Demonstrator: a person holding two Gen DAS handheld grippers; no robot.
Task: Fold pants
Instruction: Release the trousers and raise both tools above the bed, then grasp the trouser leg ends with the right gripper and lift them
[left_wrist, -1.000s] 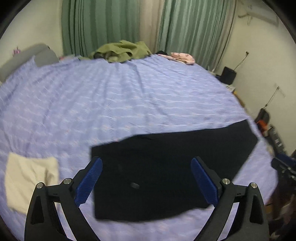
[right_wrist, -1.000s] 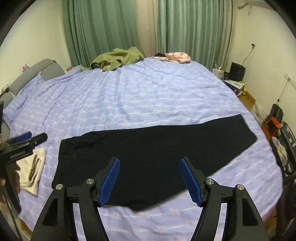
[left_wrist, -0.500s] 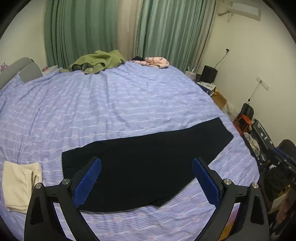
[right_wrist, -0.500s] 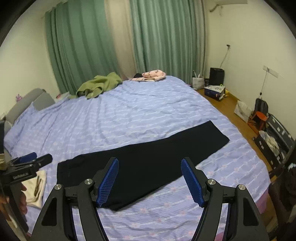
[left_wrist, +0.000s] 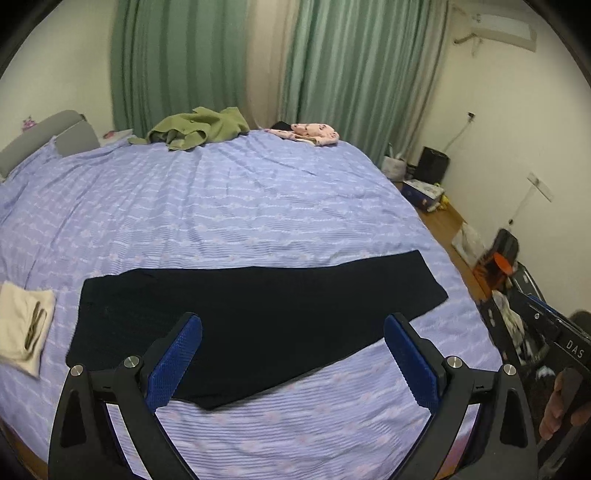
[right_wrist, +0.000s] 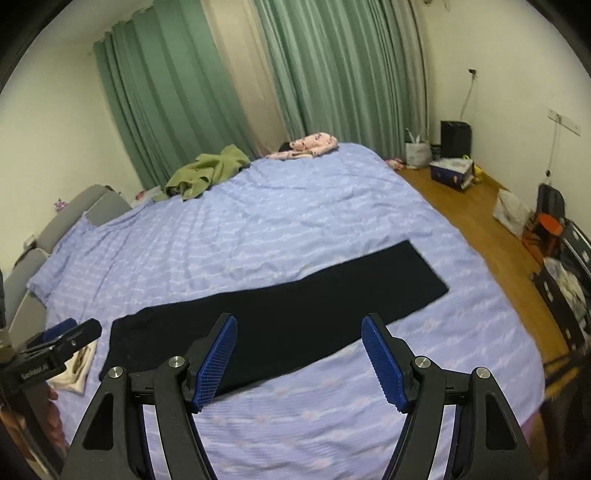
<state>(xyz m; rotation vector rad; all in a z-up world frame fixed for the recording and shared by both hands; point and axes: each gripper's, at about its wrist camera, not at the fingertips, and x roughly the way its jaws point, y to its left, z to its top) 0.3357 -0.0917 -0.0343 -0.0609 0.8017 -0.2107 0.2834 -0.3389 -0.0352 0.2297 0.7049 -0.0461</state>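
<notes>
Black pants (left_wrist: 258, 314) lie flat on the lilac bedsheet (left_wrist: 240, 206), folded lengthwise, waist to the left and leg ends to the right; they also show in the right wrist view (right_wrist: 288, 310). My left gripper (left_wrist: 293, 360) is open and empty, held above the near edge of the pants. My right gripper (right_wrist: 299, 363) is open and empty, also above the near edge. The left gripper shows at the left edge of the right wrist view (right_wrist: 55, 345). The right gripper's body shows at the right edge of the left wrist view (left_wrist: 554, 332).
A folded cream garment (left_wrist: 22, 325) lies left of the pants' waist. A green garment (left_wrist: 195, 127) and a pink one (left_wrist: 314, 133) lie at the bed's far end by green curtains. Boxes, bags and a black rack (right_wrist: 569, 266) stand on the wooden floor at right.
Both grippers have drawn back and risen from the pants, so more of the bed and room shows. The pants lie as before. Both grippers stay open.
</notes>
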